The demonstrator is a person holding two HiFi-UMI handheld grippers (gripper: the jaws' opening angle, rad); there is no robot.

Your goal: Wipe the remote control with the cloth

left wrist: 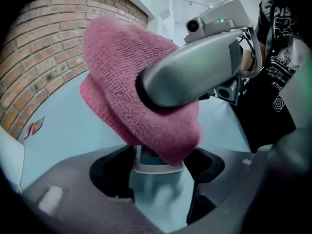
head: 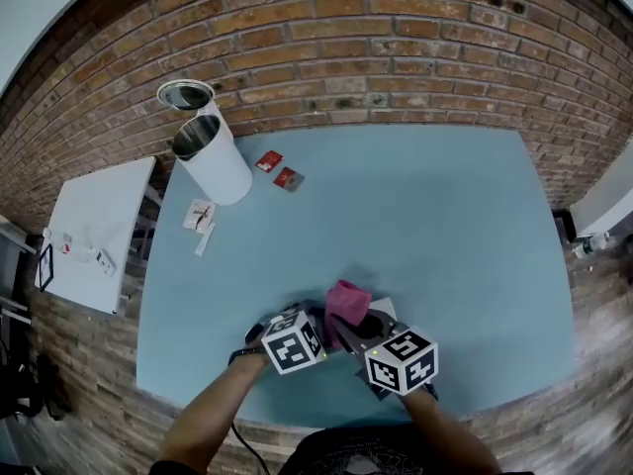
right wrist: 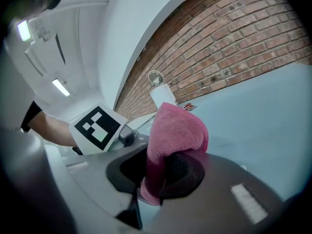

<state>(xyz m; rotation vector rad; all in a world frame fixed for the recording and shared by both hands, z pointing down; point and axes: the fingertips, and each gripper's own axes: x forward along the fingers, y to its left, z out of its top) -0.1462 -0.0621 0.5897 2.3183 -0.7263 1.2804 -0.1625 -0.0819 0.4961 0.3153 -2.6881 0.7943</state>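
Observation:
A pink cloth (head: 347, 303) bunches over the near middle of the blue table (head: 425, 226). My right gripper (right wrist: 163, 175) is shut on the cloth (right wrist: 175, 130), which stands up out of its jaws. In the left gripper view the cloth (left wrist: 122, 87) drapes over the right gripper's silver finger (left wrist: 190, 72) and presses on the top of a white remote control (left wrist: 157, 164). My left gripper (left wrist: 158, 177) is shut on that remote's near end. Most of the remote is hidden under the cloth. In the head view both marker cubes sit side by side, left (head: 294, 339) and right (head: 401, 360).
A white cylinder can (head: 213, 156) stands open at the table's far left, its lid (head: 185, 94) behind it. Two red packets (head: 277, 169) and a paper slip (head: 200, 216) lie near it. A white side table (head: 94, 231) stands to the left, a brick wall behind.

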